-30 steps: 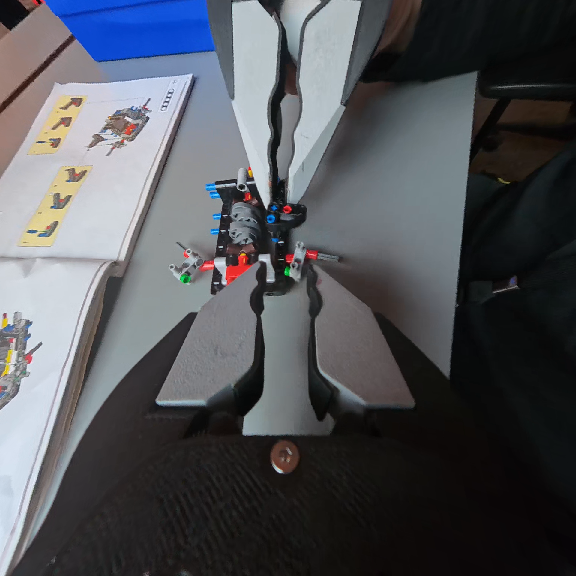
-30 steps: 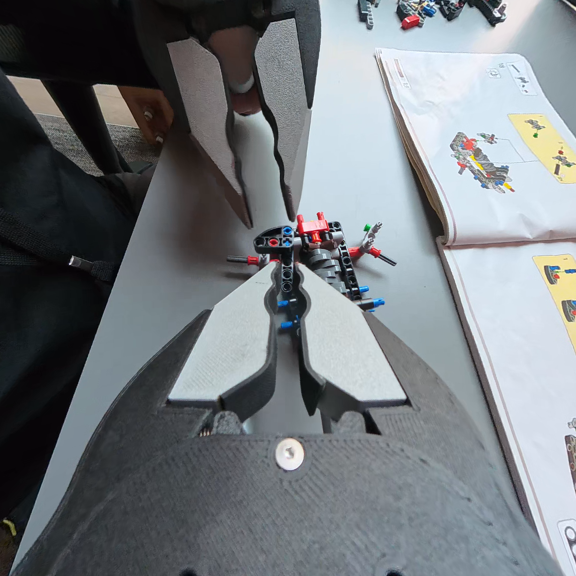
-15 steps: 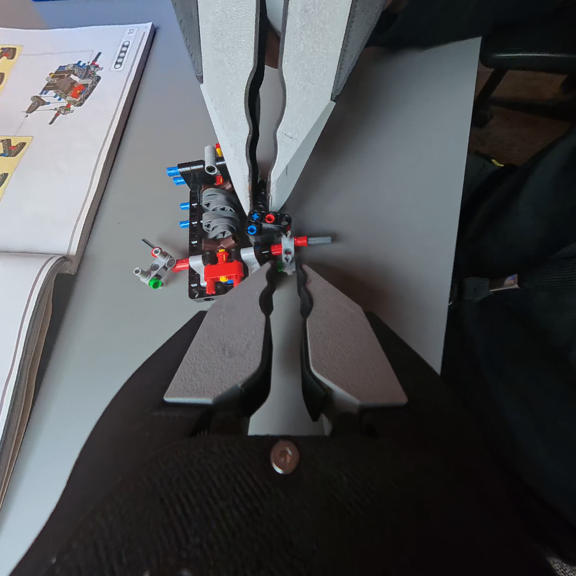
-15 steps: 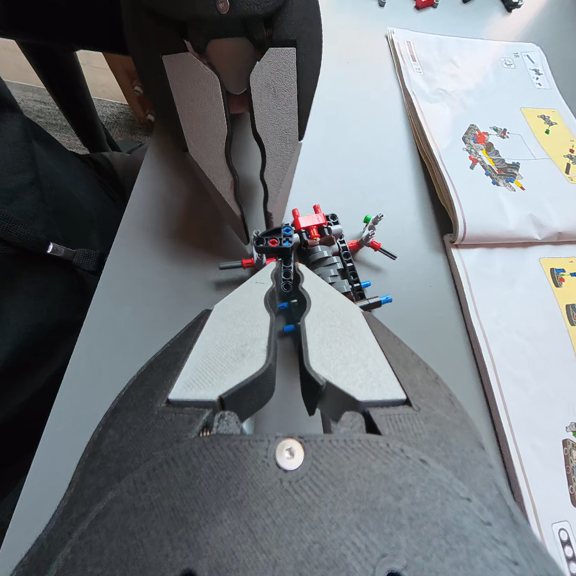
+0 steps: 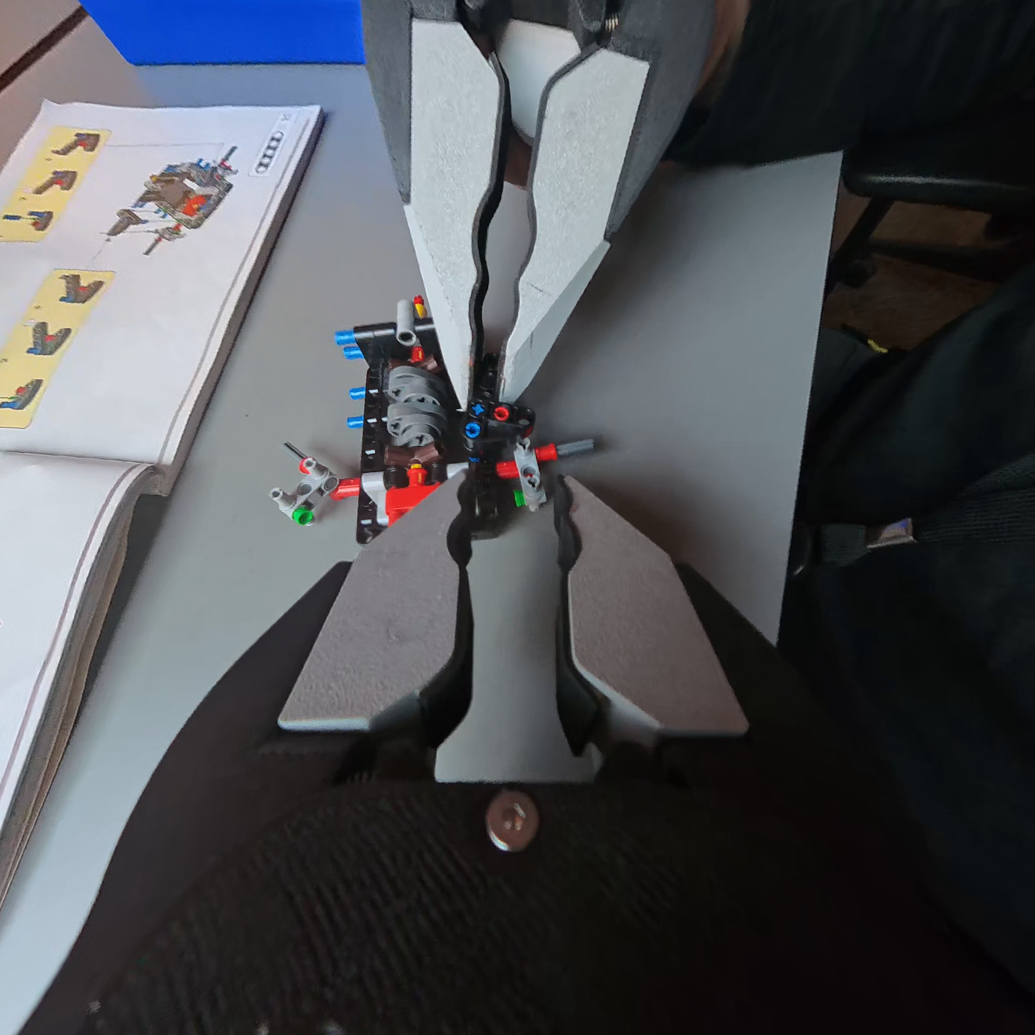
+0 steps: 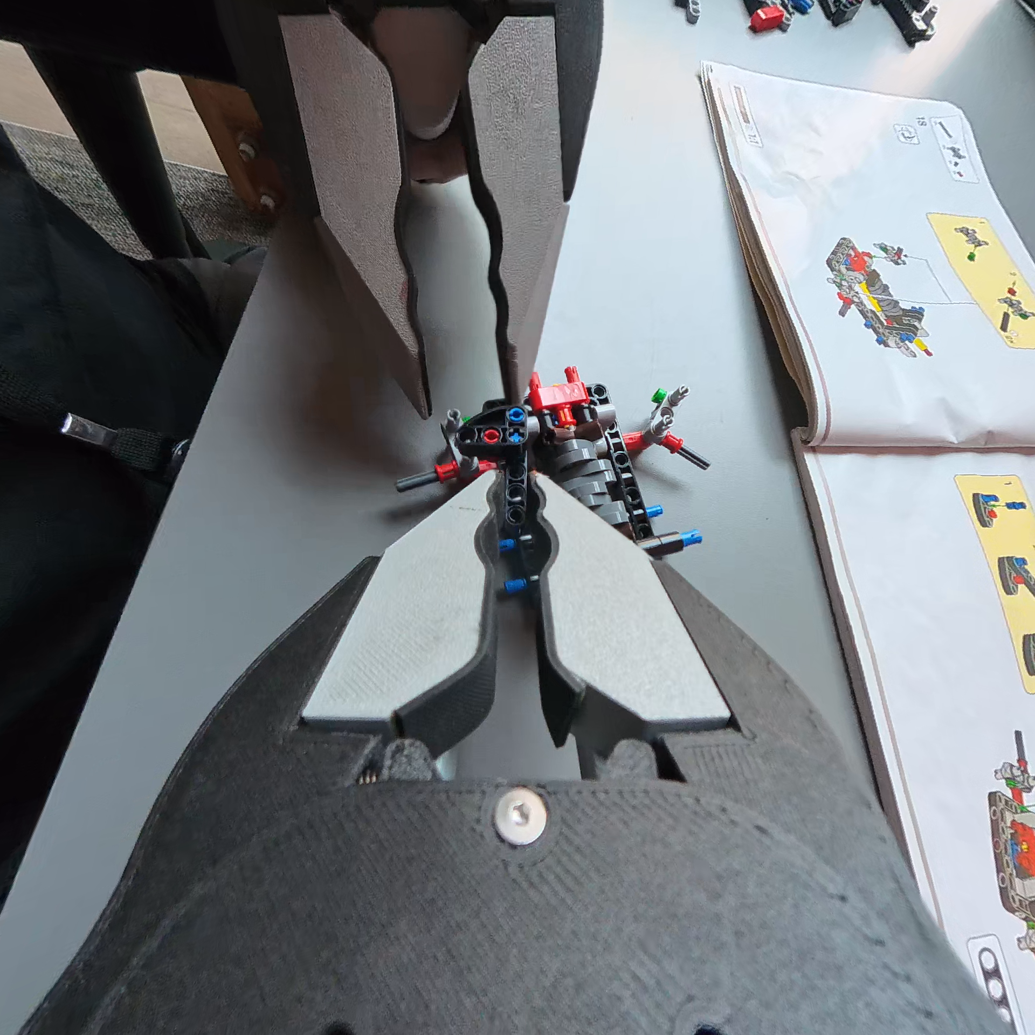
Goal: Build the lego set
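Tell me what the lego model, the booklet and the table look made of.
Lego model: hard moulded plastic, shiny, with crisp pin holes and bright solid colours. Booklet: matte printed paper; stacked page edges show and the pages curve. Table: smooth grey matte top, probably laminate, though that is uncertain.

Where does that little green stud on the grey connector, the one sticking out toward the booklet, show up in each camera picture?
Left wrist view: green stud sits left of centre, left of the lego model.
Right wrist view: it sits right of centre, above the middle, right of the model.
Shared landmark: the open instruction booklet, just beyond the stud.
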Demonstrator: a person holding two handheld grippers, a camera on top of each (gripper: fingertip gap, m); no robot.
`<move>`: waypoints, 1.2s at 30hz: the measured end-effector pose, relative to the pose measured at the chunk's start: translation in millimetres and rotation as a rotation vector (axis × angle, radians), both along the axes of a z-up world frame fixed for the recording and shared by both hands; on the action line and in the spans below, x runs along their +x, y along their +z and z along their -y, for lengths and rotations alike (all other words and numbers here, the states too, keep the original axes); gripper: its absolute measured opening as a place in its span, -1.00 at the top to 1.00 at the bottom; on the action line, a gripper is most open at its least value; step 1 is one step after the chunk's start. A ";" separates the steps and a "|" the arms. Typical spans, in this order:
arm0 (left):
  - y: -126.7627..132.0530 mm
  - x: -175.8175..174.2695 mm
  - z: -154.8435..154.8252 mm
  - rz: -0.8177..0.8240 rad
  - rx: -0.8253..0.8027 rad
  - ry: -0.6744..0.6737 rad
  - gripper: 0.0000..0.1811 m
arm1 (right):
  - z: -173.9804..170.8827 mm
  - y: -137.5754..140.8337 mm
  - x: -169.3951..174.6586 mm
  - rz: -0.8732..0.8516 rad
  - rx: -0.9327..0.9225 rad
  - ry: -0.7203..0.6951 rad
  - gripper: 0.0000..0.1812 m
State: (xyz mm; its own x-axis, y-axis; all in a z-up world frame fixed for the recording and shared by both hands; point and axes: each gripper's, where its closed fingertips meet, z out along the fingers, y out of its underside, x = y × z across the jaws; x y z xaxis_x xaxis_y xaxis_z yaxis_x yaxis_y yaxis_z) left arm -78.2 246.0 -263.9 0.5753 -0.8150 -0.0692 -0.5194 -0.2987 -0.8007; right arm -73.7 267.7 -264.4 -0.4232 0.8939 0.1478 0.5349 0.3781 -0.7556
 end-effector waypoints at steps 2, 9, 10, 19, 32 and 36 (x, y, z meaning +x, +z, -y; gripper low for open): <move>6.5 2.4 -2.8 0.038 0.011 0.012 0.69 | 2.1 0.8 -0.3 -0.002 -0.005 0.007 0.96; 8.7 9.8 -9.7 0.069 -0.004 0.034 0.66 | 4.1 -1.7 -1.0 0.008 0.015 0.008 0.96; 7.6 10.9 -10.2 0.063 -0.006 0.035 0.70 | 4.8 -0.9 -1.4 0.004 0.018 0.010 0.96; 2.1 12.3 -12.8 0.036 -0.007 0.048 0.75 | 3.6 -1.9 -1.5 -0.003 0.049 0.014 0.96; 8.2 11.9 -15.3 0.073 0.031 0.057 0.75 | 3.0 8.0 2.4 -0.060 0.024 0.039 0.89; 9.6 11.0 -15.5 0.071 0.052 0.065 0.75 | 0.3 9.2 2.5 -0.072 0.008 0.035 0.94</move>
State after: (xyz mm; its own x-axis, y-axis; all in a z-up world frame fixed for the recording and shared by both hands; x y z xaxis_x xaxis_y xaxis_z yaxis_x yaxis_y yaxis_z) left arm -67.2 261.5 -254.3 0.6315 -0.7724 -0.0678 -0.4421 -0.2869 -0.8498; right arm -71.2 267.4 -255.2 -0.4420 0.8776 0.1858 0.4656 0.4015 -0.7887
